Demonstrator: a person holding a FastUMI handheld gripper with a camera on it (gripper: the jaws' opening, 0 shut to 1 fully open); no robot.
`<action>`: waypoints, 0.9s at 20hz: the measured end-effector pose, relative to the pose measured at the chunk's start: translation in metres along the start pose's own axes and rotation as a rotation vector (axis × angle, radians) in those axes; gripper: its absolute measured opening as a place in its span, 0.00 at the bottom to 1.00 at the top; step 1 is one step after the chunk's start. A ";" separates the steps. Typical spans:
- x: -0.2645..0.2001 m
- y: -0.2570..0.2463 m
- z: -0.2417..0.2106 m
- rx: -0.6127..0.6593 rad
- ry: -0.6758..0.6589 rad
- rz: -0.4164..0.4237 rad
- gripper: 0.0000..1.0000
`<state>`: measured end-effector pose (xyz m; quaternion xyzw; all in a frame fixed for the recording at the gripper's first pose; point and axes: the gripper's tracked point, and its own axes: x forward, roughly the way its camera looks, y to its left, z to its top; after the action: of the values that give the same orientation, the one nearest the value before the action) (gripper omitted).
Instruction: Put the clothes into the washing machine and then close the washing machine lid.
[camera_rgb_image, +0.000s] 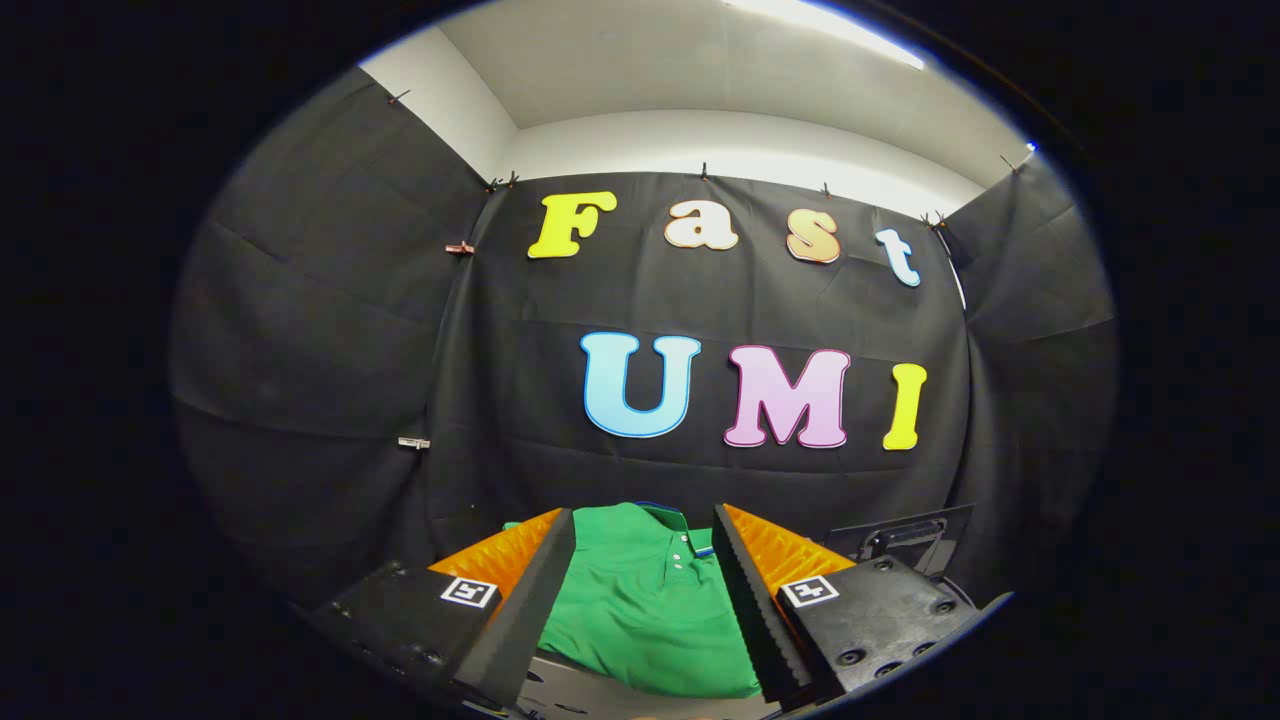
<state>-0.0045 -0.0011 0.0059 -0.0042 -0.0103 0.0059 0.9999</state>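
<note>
I had the gripper (645, 580) spread wide, holding nothing, with the shirt (650, 610) lying just ahead between its fingers, collar pointing away.

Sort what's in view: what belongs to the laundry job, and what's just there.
For the job:
- green shirt, lying folded between and beyond the open fingers, untouched
- gripper, open

Just there:
- black cloth wall with small clips
- dark hinged part beside the shirt; possibly the washer lid, cannot tell
</note>
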 end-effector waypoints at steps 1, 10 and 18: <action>0.001 0.000 -0.002 0.000 0.012 0.002 0.87; 0.030 -0.009 -0.014 0.006 0.099 -0.006 0.87; 0.091 -0.026 -0.052 0.047 0.317 -0.068 0.88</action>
<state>0.0883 -0.0262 -0.0439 0.0188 0.1478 -0.0287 0.9884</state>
